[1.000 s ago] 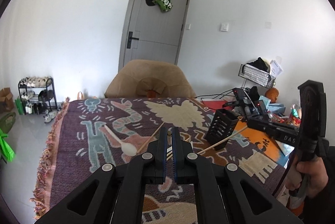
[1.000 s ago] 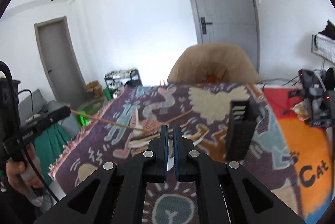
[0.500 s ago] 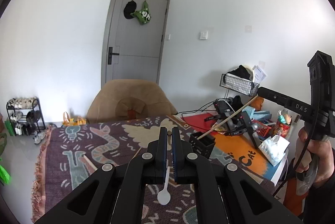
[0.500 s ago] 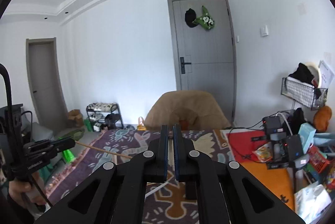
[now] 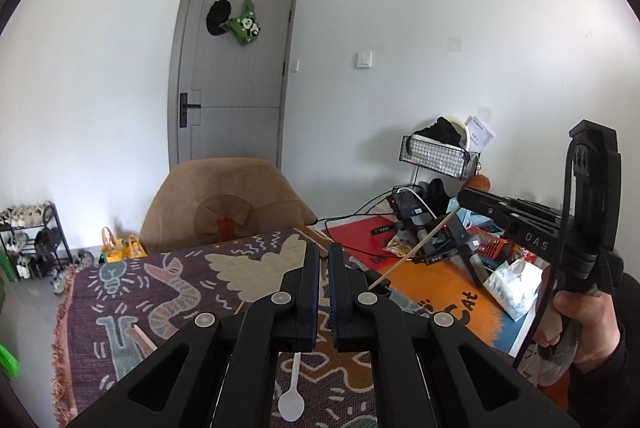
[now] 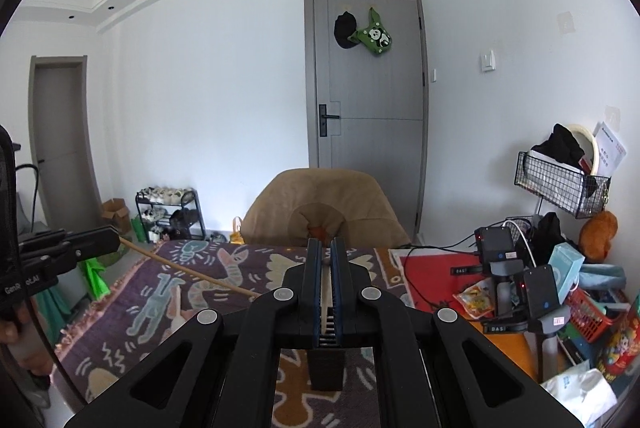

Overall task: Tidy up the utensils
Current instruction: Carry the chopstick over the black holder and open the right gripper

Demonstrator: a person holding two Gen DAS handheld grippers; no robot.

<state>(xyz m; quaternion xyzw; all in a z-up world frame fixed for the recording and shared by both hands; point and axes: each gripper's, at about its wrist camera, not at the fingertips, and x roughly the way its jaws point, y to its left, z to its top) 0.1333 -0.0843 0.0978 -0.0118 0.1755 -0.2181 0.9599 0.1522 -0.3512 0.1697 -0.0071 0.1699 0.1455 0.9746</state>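
Chopsticks gripped, one per gripper: left gripper (image 5: 324,260), right gripper (image 6: 327,260), both raised higher than second ago. White spoon (image 5: 291,402) left on patterned cloth (image 5: 120,292). "DAS" read on right gripper body.

A tan armchair (image 6: 320,203) stood before a grey door (image 6: 366,83). A shoe rack (image 6: 170,211) sat by the wall.

Open air fills the upper half of both views. Ahead, the tan chair back (image 6: 320,203) blocks the table's far edge. Lower right, tripods and clutter (image 6: 540,292) crowd the orange mat; the patterned cloth (image 5: 120,292) lower left lies mostly bare.
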